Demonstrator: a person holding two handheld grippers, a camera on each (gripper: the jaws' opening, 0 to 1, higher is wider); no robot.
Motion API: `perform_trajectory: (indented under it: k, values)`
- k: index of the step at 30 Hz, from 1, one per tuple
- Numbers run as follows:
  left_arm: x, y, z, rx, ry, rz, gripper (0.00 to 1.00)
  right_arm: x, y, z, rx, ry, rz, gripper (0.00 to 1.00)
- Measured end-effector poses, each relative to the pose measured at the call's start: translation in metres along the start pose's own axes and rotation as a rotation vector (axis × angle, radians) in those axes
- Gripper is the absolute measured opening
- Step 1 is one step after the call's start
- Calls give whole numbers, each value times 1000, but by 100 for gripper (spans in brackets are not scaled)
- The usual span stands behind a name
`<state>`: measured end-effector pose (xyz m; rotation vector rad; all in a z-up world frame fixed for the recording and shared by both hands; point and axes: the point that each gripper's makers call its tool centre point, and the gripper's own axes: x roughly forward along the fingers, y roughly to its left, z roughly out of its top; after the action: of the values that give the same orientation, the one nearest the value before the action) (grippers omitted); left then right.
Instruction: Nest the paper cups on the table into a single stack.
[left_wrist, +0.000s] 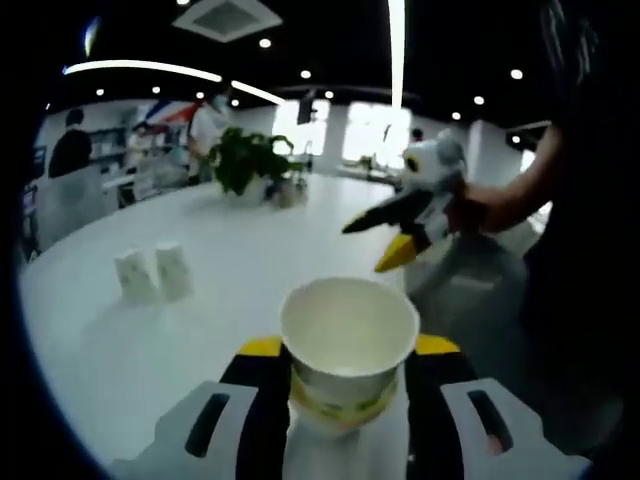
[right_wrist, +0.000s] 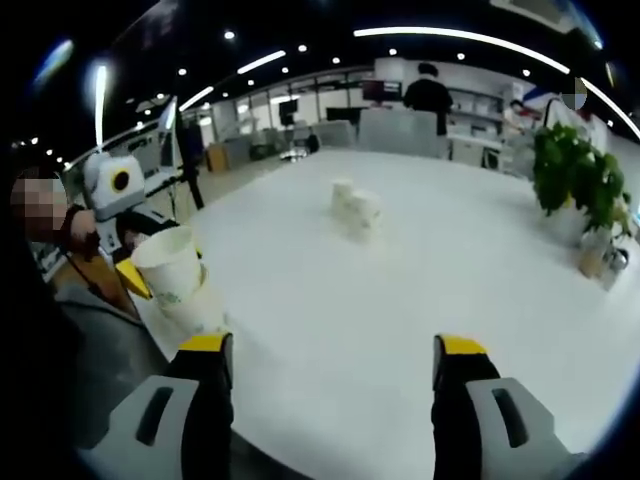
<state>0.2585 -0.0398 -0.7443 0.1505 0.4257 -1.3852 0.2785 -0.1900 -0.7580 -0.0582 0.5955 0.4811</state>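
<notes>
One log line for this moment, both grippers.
left gripper: shut on paper cup | right gripper: open, empty | two cups: on table

left gripper (left_wrist: 348, 385) clamped on a paper cup (left_wrist: 350, 345), jaws tight on both sides, held upright. right gripper (right_wrist: 332, 375) jaws spread wide, nothing btwn them. in left gripper view the right gripper sits off to the right, gripped by person's hand (left_wrist: 478, 212), forearm bare.

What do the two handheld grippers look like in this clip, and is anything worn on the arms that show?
The left gripper and the right gripper match: black jaws capped with yellow tips, rising from pale grey slotted bodies. Seen from the other side, the right gripper has a light grey housing over its black, yellow-tipped jaws. The arm behind it is bare below a dark top.
</notes>
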Motion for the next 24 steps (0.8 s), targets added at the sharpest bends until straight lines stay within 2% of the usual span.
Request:
perform_trajectory:
  k: [2, 8, 11, 24]
  values:
    - [0, 1, -4, 32, 15, 3, 44, 0, 0, 0, -1, 0, 0, 80]
    - [-1, 4, -7, 25, 24, 5, 45, 1, 0, -1, 1, 2, 1, 79]
    - [-1, 4, -9, 52, 35, 3, 46, 0, 0, -1, 2, 5, 1, 79]
    - [-8, 3, -17, 17, 49, 1, 49, 2, 1, -3, -3, 14, 5, 78]
